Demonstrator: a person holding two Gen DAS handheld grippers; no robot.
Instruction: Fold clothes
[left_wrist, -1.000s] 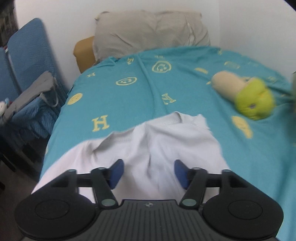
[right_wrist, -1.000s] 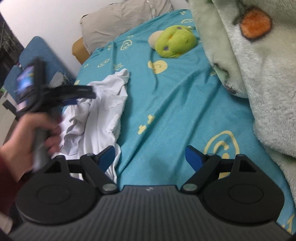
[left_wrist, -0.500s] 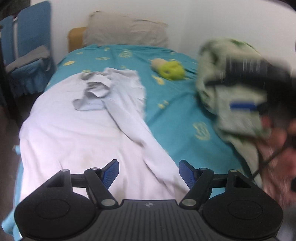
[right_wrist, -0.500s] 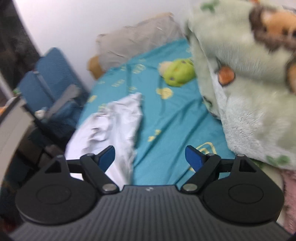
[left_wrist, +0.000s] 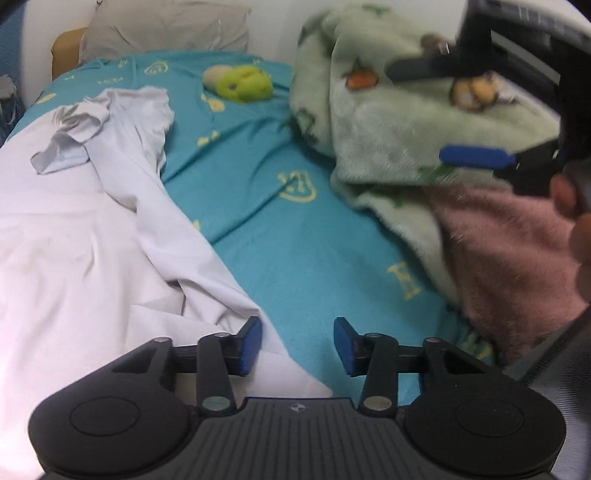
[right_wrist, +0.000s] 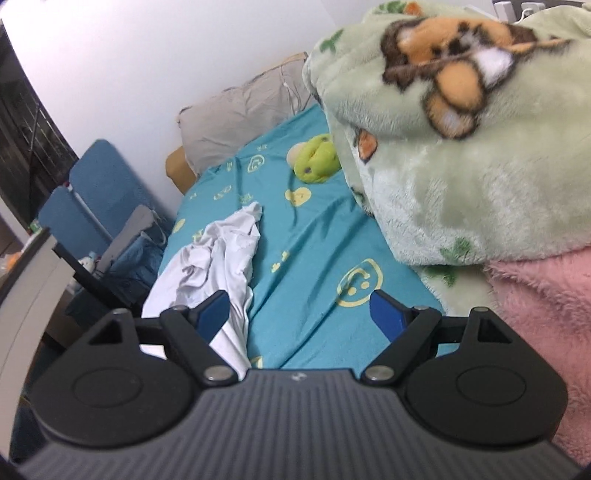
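White garment (left_wrist: 92, 236) left of closing left tongs (left_wrist: 297, 345)

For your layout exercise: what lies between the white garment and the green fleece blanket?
Only bare teal bedsheet separates the white garment from the green fleece blanket; both wrist views show it.

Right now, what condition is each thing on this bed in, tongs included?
White garment: crumpled, unfolded, spread on the bed.
Green fleece blanket: bunched in a heap.
Pink blanket: under the green one.
Green plush toy: lying near the pillow.
Pillow: at the bed's head.
Left tongs: closing; no cloth pinched.
Right tongs: open, holding nothing.
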